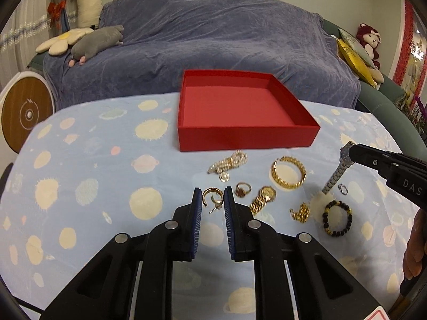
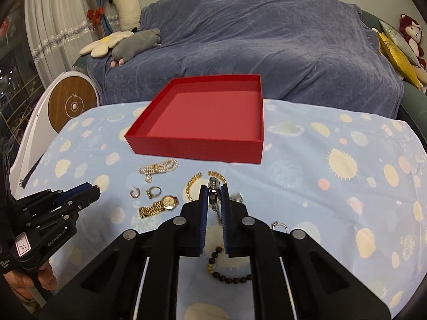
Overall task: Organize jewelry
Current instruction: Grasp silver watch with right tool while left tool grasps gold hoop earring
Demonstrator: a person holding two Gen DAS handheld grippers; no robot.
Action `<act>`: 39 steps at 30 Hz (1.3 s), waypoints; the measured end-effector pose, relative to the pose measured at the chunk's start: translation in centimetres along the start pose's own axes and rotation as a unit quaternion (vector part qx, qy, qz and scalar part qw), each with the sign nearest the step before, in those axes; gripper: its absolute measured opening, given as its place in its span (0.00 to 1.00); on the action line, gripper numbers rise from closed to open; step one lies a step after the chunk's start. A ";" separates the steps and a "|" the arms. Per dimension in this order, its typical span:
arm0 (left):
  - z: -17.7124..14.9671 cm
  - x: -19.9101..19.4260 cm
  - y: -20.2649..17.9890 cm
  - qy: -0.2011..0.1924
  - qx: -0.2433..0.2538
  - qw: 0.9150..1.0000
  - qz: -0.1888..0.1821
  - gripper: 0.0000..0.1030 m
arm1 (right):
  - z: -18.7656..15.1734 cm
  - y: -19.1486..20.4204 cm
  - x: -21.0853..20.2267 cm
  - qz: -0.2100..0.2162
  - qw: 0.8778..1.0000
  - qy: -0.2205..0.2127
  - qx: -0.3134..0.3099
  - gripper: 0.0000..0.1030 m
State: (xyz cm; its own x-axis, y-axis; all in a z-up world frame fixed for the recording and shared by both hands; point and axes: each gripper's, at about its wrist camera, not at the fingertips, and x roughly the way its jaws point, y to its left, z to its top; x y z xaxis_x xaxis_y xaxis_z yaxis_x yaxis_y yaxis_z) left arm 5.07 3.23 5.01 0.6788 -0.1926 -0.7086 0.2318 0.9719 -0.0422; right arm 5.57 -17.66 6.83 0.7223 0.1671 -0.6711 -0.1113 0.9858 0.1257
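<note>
My left gripper is shut on a gold hoop earring, held above the blue patterned cloth; the right wrist view shows the same gripper at the left. My right gripper is shut on a silver watch, whose strap hangs down from the jaws. An empty red box stands behind the jewelry. On the cloth lie a pearl string, a gold bracelet, a gold watch, a red-stone ring, a gold chain, a black bead bracelet and a silver ring.
A second hoop earring lies left of the red-stone ring. A sofa under a blue-grey cover with plush toys stands behind the table. A round wooden-faced object sits at the far left. A hand holds the left gripper's handle.
</note>
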 end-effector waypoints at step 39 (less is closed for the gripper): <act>2.0 2.1 2.3 0.008 0.002 1.000 -0.005 0.14 | -2.8 0.8 7.1 -0.009 0.998 0.056 -0.031 0.00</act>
State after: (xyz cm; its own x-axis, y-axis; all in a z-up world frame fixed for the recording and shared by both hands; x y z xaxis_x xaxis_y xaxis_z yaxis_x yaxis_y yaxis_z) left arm 8.38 4.77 4.85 0.6649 -0.2011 -0.7193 0.2424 0.9691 -0.0468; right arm 8.70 -15.66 0.10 0.6436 0.1457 -0.7514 -0.1433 0.9873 0.0688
